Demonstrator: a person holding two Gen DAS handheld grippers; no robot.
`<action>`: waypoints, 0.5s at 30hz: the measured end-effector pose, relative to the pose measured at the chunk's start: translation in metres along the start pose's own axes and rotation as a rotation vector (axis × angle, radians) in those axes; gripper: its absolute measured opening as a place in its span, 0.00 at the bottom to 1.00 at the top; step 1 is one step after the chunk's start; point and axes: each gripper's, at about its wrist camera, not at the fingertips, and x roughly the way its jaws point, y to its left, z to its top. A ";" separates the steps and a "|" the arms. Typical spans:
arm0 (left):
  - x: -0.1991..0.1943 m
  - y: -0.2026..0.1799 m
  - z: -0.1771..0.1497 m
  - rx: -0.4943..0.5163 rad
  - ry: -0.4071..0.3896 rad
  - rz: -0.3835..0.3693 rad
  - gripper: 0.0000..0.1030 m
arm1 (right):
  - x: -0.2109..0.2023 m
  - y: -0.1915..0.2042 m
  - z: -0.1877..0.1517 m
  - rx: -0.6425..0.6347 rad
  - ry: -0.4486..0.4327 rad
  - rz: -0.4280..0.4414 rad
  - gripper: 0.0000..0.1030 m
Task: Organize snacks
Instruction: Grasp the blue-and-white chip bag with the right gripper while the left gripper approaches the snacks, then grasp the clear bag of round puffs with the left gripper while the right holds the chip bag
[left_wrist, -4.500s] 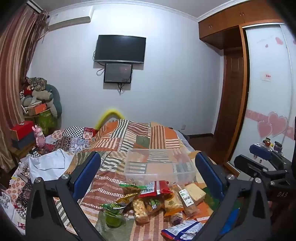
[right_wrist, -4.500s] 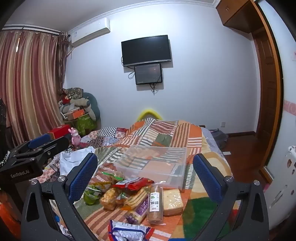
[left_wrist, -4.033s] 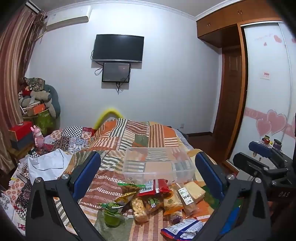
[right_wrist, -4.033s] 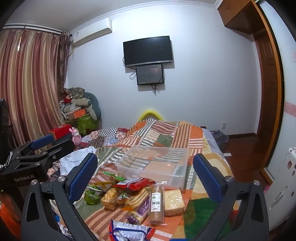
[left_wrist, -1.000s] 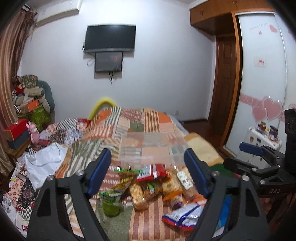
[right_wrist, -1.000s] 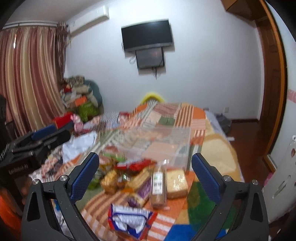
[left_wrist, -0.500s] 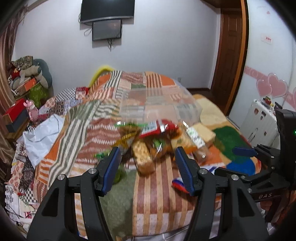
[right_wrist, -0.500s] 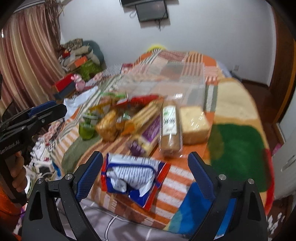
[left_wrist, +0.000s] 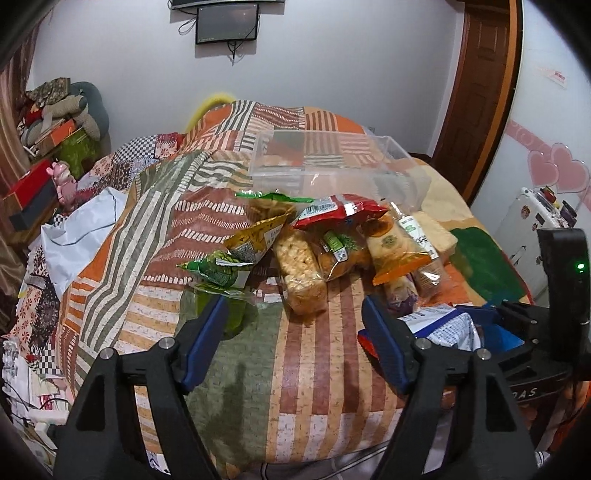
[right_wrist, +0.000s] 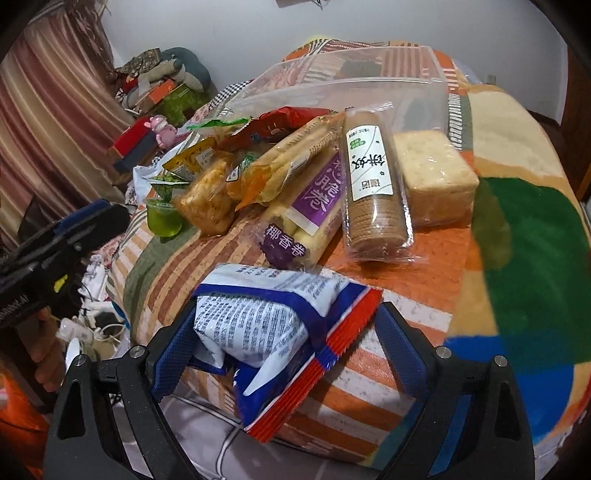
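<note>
Right gripper (right_wrist: 286, 338) wide astride blue-white snack bag (right_wrist: 266, 332), bag's length slanting near-left to far-right, left gripper (left_wrist: 295, 332) wide, empty.

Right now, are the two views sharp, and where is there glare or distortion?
Left wrist view: mostly sharp, glare on the clear plastic box, fisheye bends the door frame. Right wrist view: softer, motion blur on the green blanket patch.

A striped patchwork bedspread (left_wrist: 314, 369) is covering the bed; a pink plush toy (left_wrist: 64, 181) is sitting beside a red-and-black box (left_wrist: 27, 195), under striped curtains (right_wrist: 44, 96).
</note>
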 end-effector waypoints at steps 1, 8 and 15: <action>0.002 0.001 0.000 -0.003 0.006 0.000 0.73 | 0.000 0.000 0.000 -0.003 -0.005 -0.002 0.86; 0.016 0.002 0.000 -0.008 0.037 -0.004 0.73 | -0.008 -0.004 -0.002 0.005 -0.023 0.024 0.70; 0.031 0.003 0.009 -0.010 0.053 -0.008 0.73 | -0.024 -0.011 -0.002 0.018 -0.072 0.029 0.60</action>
